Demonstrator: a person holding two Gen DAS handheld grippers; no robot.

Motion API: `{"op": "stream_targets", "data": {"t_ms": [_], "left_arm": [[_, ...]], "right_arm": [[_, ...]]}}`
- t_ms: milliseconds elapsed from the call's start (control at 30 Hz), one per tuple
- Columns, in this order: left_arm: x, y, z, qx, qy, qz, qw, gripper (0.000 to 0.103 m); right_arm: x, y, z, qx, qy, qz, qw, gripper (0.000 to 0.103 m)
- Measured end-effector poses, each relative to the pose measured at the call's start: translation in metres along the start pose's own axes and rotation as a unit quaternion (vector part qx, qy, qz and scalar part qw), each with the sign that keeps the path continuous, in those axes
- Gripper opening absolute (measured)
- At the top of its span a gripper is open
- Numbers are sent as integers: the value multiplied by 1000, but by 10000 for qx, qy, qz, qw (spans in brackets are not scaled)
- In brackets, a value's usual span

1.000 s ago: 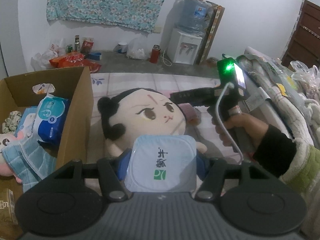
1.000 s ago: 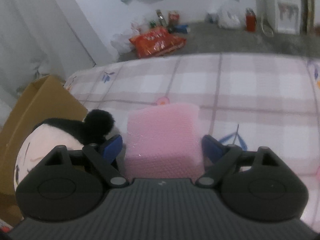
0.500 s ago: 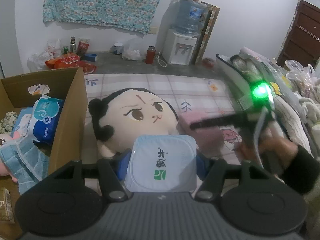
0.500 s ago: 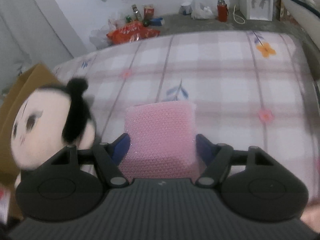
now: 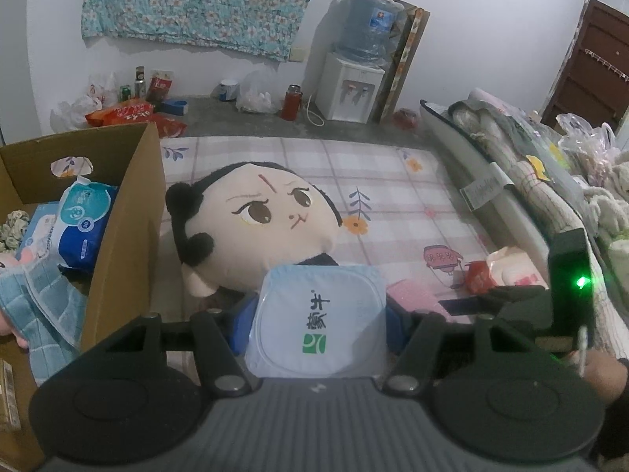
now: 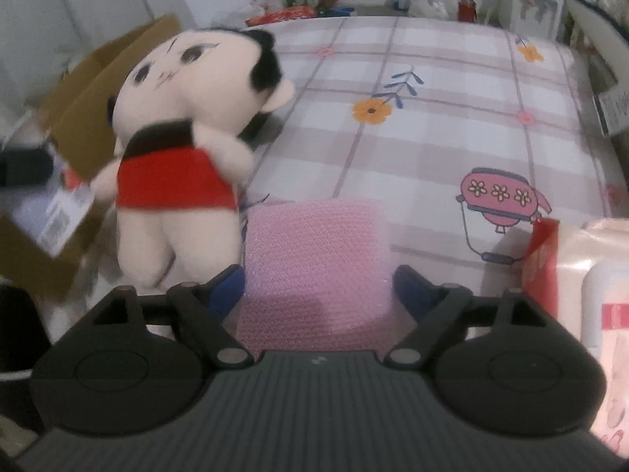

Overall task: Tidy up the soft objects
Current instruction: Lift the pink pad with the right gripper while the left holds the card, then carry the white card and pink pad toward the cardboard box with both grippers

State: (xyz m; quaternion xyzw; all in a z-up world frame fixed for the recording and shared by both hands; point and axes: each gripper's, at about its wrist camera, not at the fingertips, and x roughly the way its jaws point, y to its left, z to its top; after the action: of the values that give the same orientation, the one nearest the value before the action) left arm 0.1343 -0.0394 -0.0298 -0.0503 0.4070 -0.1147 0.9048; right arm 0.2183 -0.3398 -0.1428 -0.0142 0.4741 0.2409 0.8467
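My left gripper point(image 5: 318, 324) is shut on a light-blue soft pack point(image 5: 314, 299) with a green logo, held above the bed. Beyond it a big-headed plush doll point(image 5: 259, 228) lies on the checked sheet beside the cardboard box point(image 5: 129, 216). In the right wrist view the right gripper point(image 6: 318, 287) straddles a pink bubble-textured pad point(image 6: 314, 244) lying on the sheet. Its jaws are opening, and a gap shows at the right pad. The doll point(image 6: 188, 90) is to its left. The pink pad point(image 5: 409, 295) also shows in the left wrist view, under the right gripper's body.
The box holds a blue-and-white wipes pack point(image 5: 74, 220), and a blue towel point(image 5: 39, 299) hangs over its near side. Peach tissue packs point(image 6: 570, 259) and a white bottle point(image 6: 605, 306) lie close on the right. Rolled bedding point(image 5: 511, 165) lines the bed's right edge.
The right gripper carried the pink pad from beside the doll's head to the near right of the bed, then widened its jaws. The left gripper kept its pack and stayed put.
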Motion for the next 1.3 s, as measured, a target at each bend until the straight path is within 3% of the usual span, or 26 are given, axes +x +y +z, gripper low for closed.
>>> {"op": "stream_targets", "data": {"t_ms": [233, 333, 433, 800, 1067, 1300], "left_arm": [[0, 1, 0, -26, -25, 8, 10000, 64], [-1, 1, 2, -29, -25, 12, 10000, 64], [-5, 0, 2, -34, -61, 10, 10000, 64], [-59, -5, -2, -111, -455, -105, 9988, 64], [-126, 26, 1, -652, -772, -102, 9948, 64], [-180, 76, -1, -1078, -1240, 505, 9851, 64]], "right_arm": [[12, 12, 4, -428, 120, -153, 9989, 90], [13, 8, 6, -423, 69, -217, 9988, 82], [6, 1, 5, -109, 16, -139, 9998, 80], [-86, 15, -25, 585, -1177, -203, 9911, 79], [-155, 55, -30, 472, -1964, 291, 9790, 79], [-173, 99, -4, 51, -2178, 1137, 9693, 79]]}}
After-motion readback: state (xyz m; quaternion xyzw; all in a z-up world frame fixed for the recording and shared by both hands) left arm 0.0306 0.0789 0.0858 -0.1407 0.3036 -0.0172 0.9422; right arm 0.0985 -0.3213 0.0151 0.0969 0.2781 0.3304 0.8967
